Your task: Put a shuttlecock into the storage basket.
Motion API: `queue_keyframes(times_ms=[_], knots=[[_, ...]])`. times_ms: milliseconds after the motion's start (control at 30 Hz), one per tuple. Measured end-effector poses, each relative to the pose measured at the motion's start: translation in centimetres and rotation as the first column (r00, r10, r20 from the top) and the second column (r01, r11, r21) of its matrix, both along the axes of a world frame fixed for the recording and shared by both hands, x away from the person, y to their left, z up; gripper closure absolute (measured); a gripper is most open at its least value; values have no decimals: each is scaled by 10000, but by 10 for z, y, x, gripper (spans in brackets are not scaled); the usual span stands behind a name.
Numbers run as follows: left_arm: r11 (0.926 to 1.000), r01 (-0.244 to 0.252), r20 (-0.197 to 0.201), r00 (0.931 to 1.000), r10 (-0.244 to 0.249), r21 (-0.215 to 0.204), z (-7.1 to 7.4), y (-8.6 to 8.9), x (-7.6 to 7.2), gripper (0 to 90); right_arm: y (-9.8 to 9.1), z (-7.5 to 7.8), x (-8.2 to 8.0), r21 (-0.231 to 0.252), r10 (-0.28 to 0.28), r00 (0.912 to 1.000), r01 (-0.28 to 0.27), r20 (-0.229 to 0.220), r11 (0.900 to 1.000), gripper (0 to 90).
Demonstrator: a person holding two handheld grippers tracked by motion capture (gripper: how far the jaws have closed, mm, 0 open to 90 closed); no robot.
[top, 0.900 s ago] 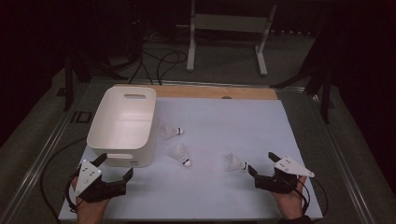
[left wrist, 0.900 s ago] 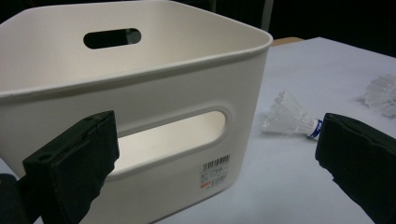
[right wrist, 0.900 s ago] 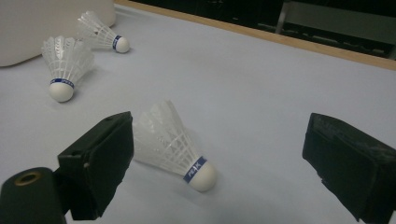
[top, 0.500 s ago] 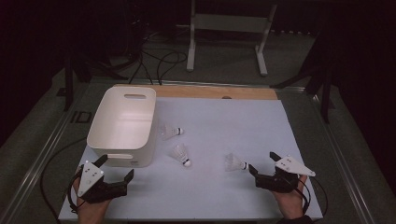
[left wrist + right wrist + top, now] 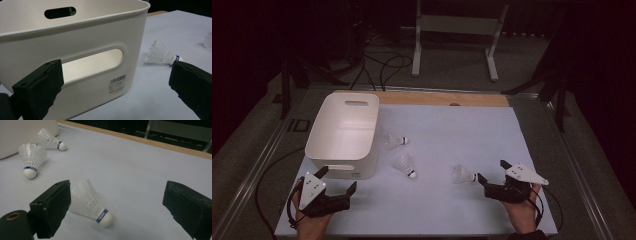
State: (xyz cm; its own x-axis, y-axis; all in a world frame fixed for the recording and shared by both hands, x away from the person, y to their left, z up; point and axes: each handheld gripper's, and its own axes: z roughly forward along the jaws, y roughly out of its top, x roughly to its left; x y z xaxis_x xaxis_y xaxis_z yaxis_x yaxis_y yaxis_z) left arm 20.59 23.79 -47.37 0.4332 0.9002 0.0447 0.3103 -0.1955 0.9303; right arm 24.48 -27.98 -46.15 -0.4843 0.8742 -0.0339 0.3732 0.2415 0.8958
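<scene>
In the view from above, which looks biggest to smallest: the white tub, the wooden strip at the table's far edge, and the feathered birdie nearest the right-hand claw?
1. White tub
2. Wooden strip, long but thin
3. Birdie, far the smallest

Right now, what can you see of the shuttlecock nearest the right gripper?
The shuttlecock is white, with a feathered-looking skirt, a blue band and a rounded white cork tip. It lies on its side on the pale table cover, cork toward the camera in the right gripper view. It sits between the open jaws of the right gripper, close to one jaw; contact cannot be told.
</scene>
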Motion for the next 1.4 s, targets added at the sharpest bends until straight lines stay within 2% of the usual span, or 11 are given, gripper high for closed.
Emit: queue_keyframes(times_ms=[400,733,1267,1300,1400], knots=[[9995,-129,-18,9999,130,279,-3,-2,0,2,12,8,14,-216,188,9998,-190,-84,9996,81],[9993,-215,-35,9998,216,290,-4,-2,0,2,24,11,25,-544,298,9994,-308,-188,9980,81],[9992,-312,-14,9995,312,261,-6,-1,0,1,37,16,40,-743,523,9985,-534,-176,9958,81],[9991,-323,-26,9995,324,259,-6,-1,-1,1,37,16,41,-866,542,9983,-560,-230,9947,81],[9991,-308,-20,9995,309,275,-6,-1,0,1,39,14,43,-754,535,9983,-552,-237,9956,81]])
